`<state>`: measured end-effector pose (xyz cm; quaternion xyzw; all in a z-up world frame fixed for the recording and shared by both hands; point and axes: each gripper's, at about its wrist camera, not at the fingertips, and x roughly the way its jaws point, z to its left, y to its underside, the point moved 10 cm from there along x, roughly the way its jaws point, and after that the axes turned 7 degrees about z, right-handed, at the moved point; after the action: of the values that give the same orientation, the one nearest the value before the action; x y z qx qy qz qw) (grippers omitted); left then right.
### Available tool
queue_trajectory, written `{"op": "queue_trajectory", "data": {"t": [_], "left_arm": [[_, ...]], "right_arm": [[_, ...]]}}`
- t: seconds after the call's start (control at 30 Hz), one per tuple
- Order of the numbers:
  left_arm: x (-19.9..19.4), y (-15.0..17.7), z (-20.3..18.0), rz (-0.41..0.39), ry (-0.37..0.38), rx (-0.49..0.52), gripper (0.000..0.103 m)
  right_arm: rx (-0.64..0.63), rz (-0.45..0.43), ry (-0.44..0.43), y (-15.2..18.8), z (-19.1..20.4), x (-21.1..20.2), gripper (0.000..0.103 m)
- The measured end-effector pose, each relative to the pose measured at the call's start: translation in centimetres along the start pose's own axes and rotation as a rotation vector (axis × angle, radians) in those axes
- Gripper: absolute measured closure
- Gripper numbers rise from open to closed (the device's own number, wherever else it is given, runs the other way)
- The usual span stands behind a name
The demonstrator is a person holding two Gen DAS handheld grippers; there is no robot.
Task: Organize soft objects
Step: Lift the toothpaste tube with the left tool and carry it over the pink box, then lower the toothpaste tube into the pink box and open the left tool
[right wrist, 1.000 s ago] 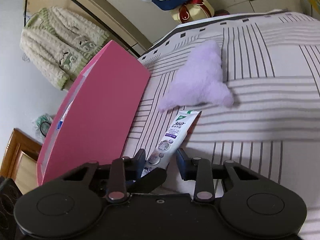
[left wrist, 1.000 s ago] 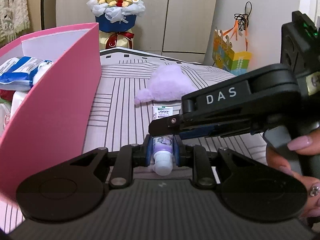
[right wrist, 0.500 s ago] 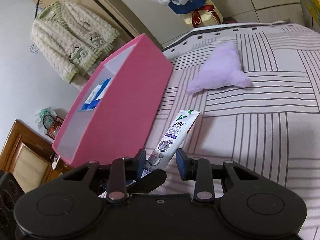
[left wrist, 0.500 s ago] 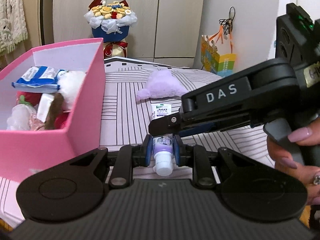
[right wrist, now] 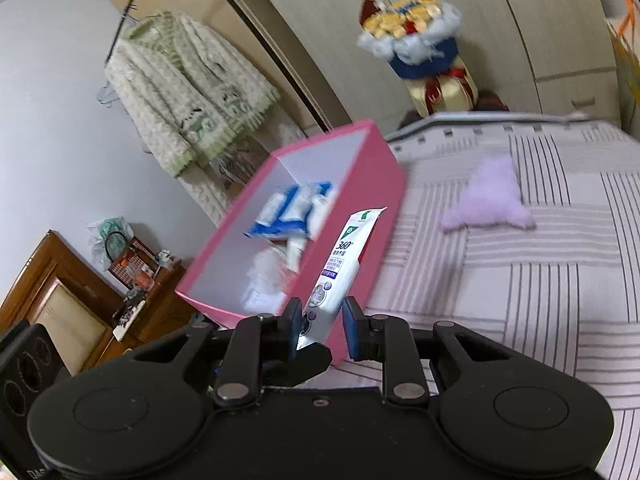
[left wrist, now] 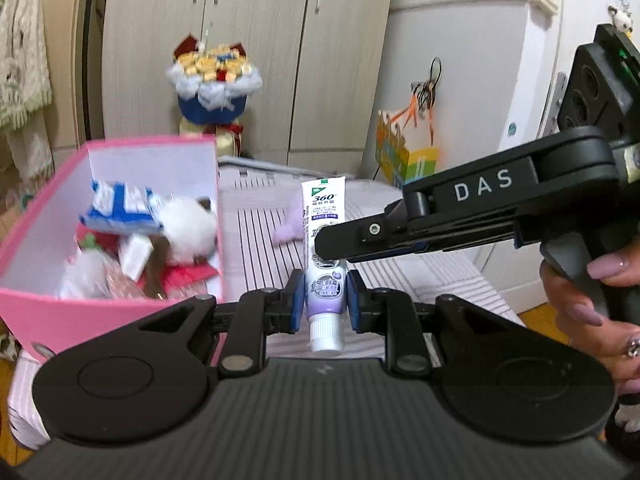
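My left gripper (left wrist: 322, 300) is shut on a white and purple toothpaste tube (left wrist: 323, 240) near its cap and holds it in the air. My right gripper (right wrist: 320, 322) also clamps the same tube (right wrist: 344, 260) from the side; its fingers (left wrist: 360, 236) cross the left wrist view. The pink box (left wrist: 120, 312) at the left holds a blue-white packet (left wrist: 120, 208), a white fluffy toy (left wrist: 188, 228) and other soft items. The box also shows in the right wrist view (right wrist: 380, 184). A purple plush (right wrist: 494, 196) lies on the striped bed.
The striped bed cover (right wrist: 540, 288) spreads to the right of the box. A flower bouquet (left wrist: 212, 76) stands before the wardrobe beyond the bed. A paper bag (left wrist: 408, 156) hangs at the right wall. A cardigan (right wrist: 184, 88) hangs at the left.
Both grippers have lifted the toothpaste tube up off the bed. The box interior has come into view below and to the left.
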<state>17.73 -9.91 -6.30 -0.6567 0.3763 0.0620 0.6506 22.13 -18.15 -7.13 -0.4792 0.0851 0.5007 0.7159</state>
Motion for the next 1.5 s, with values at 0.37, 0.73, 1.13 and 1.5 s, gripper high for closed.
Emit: {"op": "queue_trajectory", "data": {"t": [0.37,0.73,1.13,1.5], "left_arm": [[-3.8,-4.1,4.9,-0.065,-0.081,0.03,0.082],[-2.4,-7.5,12.2,-0.083,-0.198,0.051,0.082],[5.5,-6.6,19.1,0.107,-0.174,-0.071,0.082],[3.0,-5.6,19.9,0.081,-0.243,-0.048,0.052]], "right_arm": [[-0.096,-0.023,-0.045,-4.3,6.8,1.4,0.076],[-0.085,-0.007,-0.144,-9.4,9.4,7.9,0.076],[-0.015,0.121,-0.097,-11.5,6.1,17.0,0.074],[-0.088,0.051,-0.001,-10.2,5.8,16.0,0.054]]}}
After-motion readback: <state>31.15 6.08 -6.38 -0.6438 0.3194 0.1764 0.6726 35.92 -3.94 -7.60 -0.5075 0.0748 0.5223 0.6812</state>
